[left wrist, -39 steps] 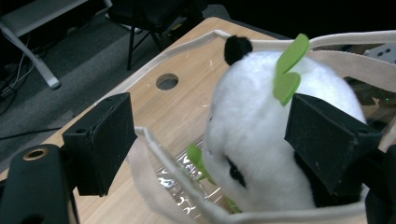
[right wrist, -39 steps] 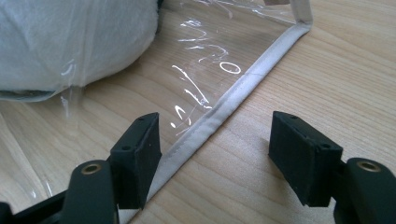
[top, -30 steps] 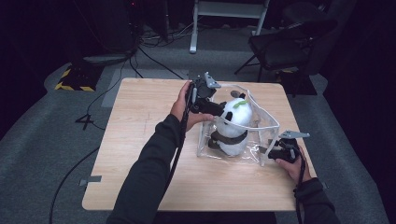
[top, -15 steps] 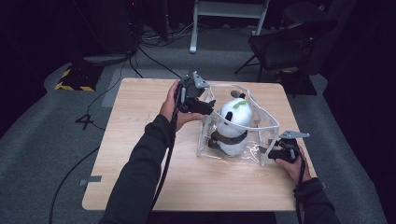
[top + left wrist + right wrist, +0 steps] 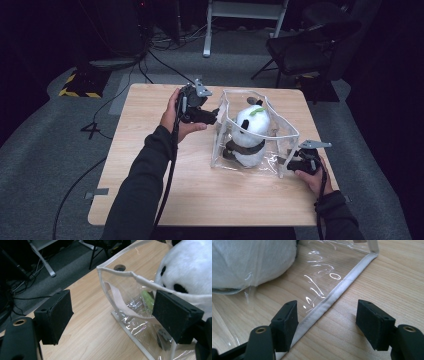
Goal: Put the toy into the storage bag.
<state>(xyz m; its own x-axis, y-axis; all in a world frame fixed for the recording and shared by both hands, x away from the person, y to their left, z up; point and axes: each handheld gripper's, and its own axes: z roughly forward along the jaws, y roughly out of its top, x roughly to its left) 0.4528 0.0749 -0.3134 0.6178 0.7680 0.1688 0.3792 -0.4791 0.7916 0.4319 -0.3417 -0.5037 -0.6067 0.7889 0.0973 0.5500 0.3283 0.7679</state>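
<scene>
A clear plastic bag (image 5: 289,131) with white trim stands on the wooden table (image 5: 150,175). Inside it sits a white and black panda plush (image 5: 250,129) with a green leaf (image 5: 256,111) on it. My left gripper (image 5: 218,117) is at the bag's left upper edge, open. In the left gripper view its jaws (image 5: 115,315) stand wide, with the bag rim (image 5: 117,271) and a beige strap (image 5: 117,298) between them and the panda (image 5: 190,267) behind. My right gripper (image 5: 286,161) lies low at the bag's near right corner, open. There the white seam (image 5: 342,287) runs between the jaws (image 5: 329,325), close to the left one.
A black chair (image 5: 310,50) and a white stand (image 5: 245,25) are on the floor behind the table, with cables and a yellow-black striped block (image 5: 77,87) at the left. A round hole (image 5: 120,267) is in the tabletop near the bag. Bare wood lies left of and in front of the bag.
My left gripper has drawn back to the left, from over the panda to the bag's left edge. The bag's rim now stands more upright. The right gripper has stayed put.
</scene>
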